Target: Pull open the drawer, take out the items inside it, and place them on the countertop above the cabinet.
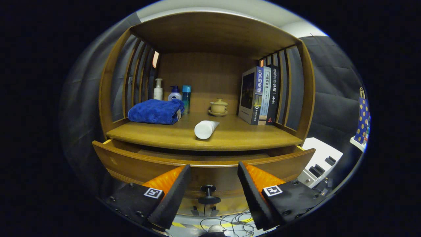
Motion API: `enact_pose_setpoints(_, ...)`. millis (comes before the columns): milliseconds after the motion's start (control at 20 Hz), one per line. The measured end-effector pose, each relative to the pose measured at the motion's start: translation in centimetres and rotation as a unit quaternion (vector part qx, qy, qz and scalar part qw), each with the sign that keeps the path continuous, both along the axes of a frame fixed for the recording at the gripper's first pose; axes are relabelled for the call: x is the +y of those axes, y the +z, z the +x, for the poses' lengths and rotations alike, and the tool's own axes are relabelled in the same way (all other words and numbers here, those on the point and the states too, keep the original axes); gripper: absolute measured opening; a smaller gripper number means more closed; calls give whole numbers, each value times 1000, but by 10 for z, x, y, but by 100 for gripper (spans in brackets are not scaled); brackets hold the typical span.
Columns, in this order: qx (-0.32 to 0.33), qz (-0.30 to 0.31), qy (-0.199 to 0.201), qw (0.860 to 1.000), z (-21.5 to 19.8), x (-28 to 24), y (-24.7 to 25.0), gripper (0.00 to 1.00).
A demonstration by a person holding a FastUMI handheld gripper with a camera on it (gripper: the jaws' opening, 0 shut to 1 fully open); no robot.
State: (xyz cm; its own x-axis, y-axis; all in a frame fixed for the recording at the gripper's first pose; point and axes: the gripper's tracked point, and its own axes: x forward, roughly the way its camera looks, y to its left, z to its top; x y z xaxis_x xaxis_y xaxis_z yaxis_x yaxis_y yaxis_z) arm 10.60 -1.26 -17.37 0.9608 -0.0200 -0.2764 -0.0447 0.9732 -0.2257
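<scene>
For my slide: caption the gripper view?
Open gripper faces the knob of the pulled-out drawer; white tube lies on countertop.

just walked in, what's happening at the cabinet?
A person holds the gripper open in front of the pulled-out drawer, its knob between the fingers but untouched. A white tube lies on the countertop, ahead of a blue towel, bottles, a lidded cup and books.
</scene>
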Motion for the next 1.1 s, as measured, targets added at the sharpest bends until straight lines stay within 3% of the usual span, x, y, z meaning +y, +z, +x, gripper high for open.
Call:
enact_pose_setpoints(550, 2, -31, -15, 999, 41, 12, -4, 94)
enact_pose_setpoints(700, -1, -37, -14, 999, 40, 11, -5, 92)
enact_pose_setpoints(900, 31, 2, -3, 1000, 26, 19, -11, 99)
enact_pose_setpoints(1100, 11, -5, 10, 1000, 14, 18, 20, 99)
